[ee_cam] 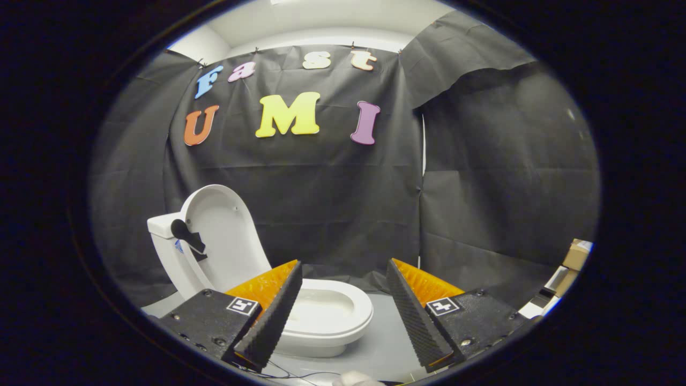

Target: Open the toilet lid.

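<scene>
Lid (225, 236): raised, leaning back against the white tank (161, 225), underside facing the gripper (343, 311)
Progress: opening judged complete; bowl and seat (343, 316) exposed; nothing apparent left but backing away
Lid axis: long axis near upright, tilted slightly toward the tank, rounded tip up, hinge end down at the seat
Toilet (300, 321) position: on the grey floor (386, 348), just ahead of the left finger (273, 316), partly behind it, before the black cloth wall (343, 203)
Gripper: fingers wide apart, clamped on nothing, clear of the lid
Black lever (185, 233): on the tank side, beside the lid
Cardboard boxes (573, 257): well apart, beyond the right finger (412, 316)
</scene>
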Tool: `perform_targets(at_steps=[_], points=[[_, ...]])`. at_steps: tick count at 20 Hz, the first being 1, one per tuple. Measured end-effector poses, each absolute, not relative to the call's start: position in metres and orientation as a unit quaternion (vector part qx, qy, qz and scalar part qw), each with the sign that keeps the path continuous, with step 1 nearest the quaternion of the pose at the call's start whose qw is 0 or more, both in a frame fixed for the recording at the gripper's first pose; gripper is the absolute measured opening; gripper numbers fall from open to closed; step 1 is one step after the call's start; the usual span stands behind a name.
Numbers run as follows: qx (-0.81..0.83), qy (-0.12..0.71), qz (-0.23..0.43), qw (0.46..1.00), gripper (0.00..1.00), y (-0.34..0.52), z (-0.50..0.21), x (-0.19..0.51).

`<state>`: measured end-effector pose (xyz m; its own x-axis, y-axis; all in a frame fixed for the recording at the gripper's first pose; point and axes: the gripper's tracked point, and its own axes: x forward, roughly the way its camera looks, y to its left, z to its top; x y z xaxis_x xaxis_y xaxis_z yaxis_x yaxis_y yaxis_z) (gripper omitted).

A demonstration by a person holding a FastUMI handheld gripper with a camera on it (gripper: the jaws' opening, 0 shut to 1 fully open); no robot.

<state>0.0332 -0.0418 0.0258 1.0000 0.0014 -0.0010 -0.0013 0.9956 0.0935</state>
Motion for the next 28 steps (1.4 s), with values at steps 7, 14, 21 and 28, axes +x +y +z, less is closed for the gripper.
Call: perform_targets(at_steps=[7,14,21,28], points=[[0.045,0.003,0.003,0.999,0.99,-0.040,0.024,0.032],[0.044,0.000,0.008,0.999,0.99,-0.037,0.027,0.032],[0.048,0.000,0.014,0.999,0.99,-0.033,0.027,0.031],[0.048,-0.001,0.016,0.999,0.99,-0.031,0.030,0.031]])
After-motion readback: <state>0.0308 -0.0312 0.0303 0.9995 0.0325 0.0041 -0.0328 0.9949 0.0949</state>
